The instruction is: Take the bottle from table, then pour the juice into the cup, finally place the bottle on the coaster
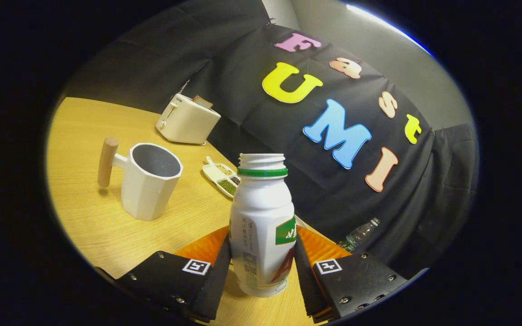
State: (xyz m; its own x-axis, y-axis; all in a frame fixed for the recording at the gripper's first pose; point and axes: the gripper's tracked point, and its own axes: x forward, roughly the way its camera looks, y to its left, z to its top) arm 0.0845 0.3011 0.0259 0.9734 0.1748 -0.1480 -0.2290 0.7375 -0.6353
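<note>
A white plastic bottle (261, 226) with a green neck ring and no cap stands upright between my fingers. My gripper (262, 260) is shut on the bottle, one finger pressing each side of its lower body. Its base is close to the wooden table (93, 226); I cannot tell whether it touches. A white faceted cup (150, 181) with a wooden handle (107, 162) stands on the table ahead and to the left of the bottle, its mouth open and its inside dark.
A cream toaster (187, 120) with a slice in it sits at the back of the table. A small white divided dish (221, 177) of beans lies between the cup and the bottle's neck. A clear plastic bottle (360, 234) lies beyond the table's right edge.
</note>
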